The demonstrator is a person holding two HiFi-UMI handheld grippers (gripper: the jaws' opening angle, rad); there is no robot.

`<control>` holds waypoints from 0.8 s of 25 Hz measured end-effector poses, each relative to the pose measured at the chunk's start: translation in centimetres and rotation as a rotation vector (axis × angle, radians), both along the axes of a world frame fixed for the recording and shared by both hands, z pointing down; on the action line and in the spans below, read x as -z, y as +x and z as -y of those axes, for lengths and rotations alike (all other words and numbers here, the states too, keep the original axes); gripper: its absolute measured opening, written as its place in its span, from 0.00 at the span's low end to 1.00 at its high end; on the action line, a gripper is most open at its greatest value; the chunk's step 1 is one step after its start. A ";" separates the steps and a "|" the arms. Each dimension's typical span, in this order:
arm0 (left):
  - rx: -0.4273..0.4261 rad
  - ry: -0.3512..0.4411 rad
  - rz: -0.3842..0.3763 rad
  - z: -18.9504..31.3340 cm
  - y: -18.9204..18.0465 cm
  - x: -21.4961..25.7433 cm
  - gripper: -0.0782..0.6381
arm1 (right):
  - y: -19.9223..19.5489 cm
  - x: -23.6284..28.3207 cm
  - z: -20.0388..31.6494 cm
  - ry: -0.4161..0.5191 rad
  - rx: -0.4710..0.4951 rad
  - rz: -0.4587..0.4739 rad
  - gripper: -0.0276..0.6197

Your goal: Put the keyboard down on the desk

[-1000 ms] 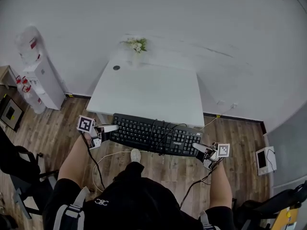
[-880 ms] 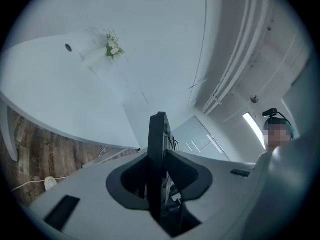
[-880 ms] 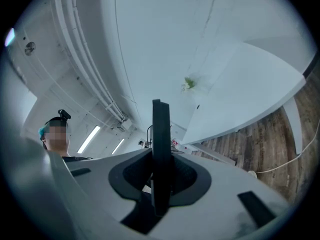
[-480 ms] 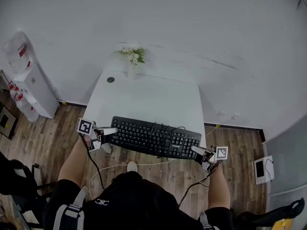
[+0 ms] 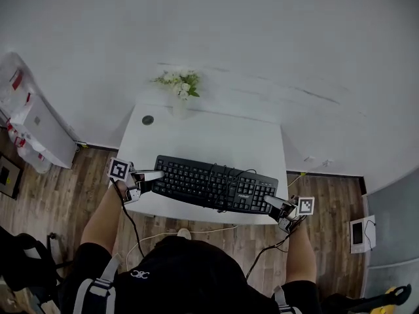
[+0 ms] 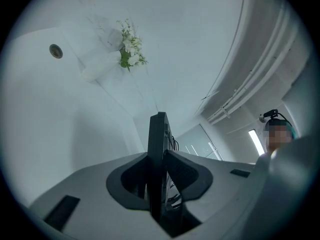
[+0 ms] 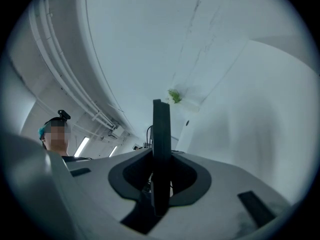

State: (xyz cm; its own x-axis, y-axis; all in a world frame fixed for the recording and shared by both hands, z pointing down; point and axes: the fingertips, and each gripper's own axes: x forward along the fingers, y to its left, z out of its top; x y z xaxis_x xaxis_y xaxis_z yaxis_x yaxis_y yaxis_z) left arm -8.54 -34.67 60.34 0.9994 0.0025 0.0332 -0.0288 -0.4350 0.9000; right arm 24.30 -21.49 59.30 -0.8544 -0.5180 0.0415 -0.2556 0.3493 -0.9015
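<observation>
The left gripper (image 5: 149, 176) has its jaws clamped on the left end of the black keyboard (image 5: 213, 185), just as a second ago. Back then the keyboard hung over the wooden floor (image 5: 65, 188), short of the white table (image 5: 209, 133). Now it sits level over the table's near edge, its cable (image 5: 226, 175) looped across the keys; whether it touches the top I cannot tell. The right gripper (image 5: 272, 203) stays clamped on the keyboard's right end.

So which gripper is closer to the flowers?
The left gripper: it clamps the keyboard at its left end, on the flowers' side of the desk; the right gripper holds the opposite end, farther away.
</observation>
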 end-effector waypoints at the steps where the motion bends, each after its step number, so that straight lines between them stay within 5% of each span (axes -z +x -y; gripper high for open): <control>1: 0.001 -0.012 0.004 0.9 0.0 -0.4 0.26 | -0.1 -0.1 0.9 -0.004 -0.002 0.002 0.18; 20: 0.136 -0.138 0.091 8.6 2.8 -6.8 0.27 | 4.1 -6.9 11.1 -0.158 0.004 -0.016 0.20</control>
